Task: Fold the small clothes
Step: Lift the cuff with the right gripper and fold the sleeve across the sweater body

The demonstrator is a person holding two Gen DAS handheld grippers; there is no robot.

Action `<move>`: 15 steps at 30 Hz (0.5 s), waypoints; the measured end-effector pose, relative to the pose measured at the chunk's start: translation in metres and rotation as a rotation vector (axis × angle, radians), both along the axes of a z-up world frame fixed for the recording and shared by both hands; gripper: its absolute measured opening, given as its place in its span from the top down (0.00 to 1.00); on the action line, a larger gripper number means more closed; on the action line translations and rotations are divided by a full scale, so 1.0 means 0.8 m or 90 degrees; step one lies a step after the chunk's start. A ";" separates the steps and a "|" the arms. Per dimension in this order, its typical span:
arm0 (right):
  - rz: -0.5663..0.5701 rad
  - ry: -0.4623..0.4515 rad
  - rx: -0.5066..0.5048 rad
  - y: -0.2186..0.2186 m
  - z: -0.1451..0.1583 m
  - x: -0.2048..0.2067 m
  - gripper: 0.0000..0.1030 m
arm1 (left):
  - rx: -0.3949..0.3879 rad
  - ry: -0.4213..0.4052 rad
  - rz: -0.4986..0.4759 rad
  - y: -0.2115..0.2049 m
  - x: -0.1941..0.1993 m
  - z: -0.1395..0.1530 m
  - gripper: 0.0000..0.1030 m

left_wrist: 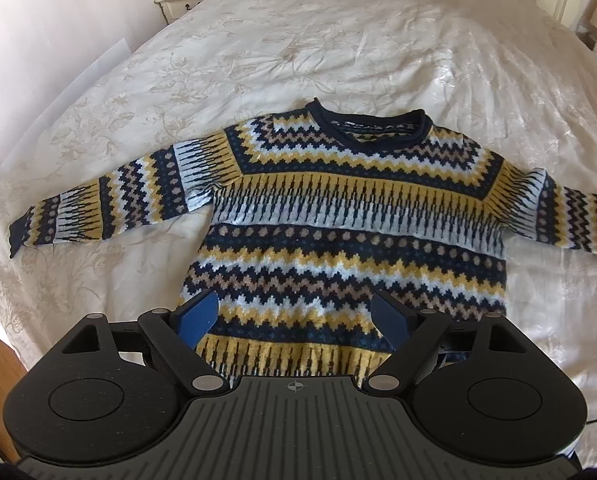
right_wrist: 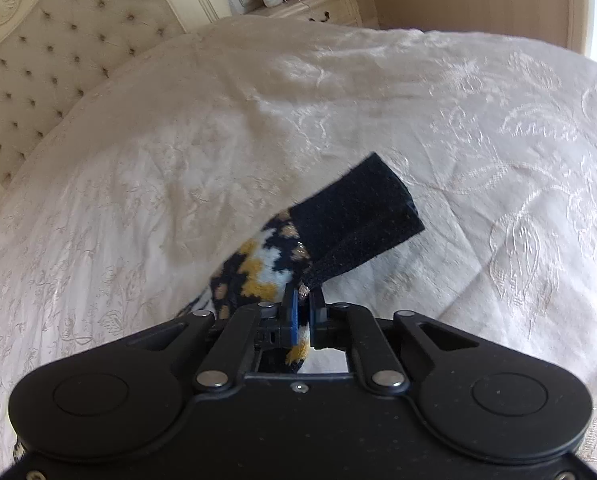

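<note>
Left wrist view: patterned sweater (left_wrist: 338, 216) lies flat on the cream embroidered bed (left_wrist: 338, 40), left tongs (left_wrist: 294, 316) spread wide above its hem. Right tongs (right_wrist: 303, 300) pinch its navy cuff (right_wrist: 358, 216) near a tufted headboard (right_wrist: 58, 60).

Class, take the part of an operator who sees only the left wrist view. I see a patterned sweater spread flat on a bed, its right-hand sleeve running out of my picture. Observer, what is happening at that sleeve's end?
Observer: The right gripper is shut on the sleeve, next to its dark cuff.
Operator: Is the cuff lying flat?
Observer: No. It sticks out past the fingers, raised off the bedspread.
Operator: What lies beyond it?
Observer: A tufted headboard on the picture's left and a bedside table at the top.
</note>
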State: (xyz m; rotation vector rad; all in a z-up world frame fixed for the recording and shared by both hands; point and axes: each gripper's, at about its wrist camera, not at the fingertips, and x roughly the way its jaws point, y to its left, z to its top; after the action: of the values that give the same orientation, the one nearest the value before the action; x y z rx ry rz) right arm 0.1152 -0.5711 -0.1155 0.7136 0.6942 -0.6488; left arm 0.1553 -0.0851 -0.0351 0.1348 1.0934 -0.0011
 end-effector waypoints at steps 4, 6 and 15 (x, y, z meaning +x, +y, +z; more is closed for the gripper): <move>0.066 -0.019 -0.063 0.045 0.051 0.020 0.89 | -0.010 0.003 -0.018 0.021 0.009 -0.010 0.19; 0.101 -0.032 -0.084 0.077 0.078 0.036 0.89 | -0.015 0.005 -0.031 0.033 0.015 -0.016 0.19; 0.295 -0.094 -0.123 0.283 0.143 0.149 0.89 | -0.007 -0.005 -0.058 0.116 0.056 -0.031 0.19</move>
State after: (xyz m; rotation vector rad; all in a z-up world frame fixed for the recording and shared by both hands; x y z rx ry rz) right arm 0.2340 -0.3445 -0.0015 0.3950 0.6216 -0.2295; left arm 0.2000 0.0078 -0.0599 0.1736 1.0788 -0.0881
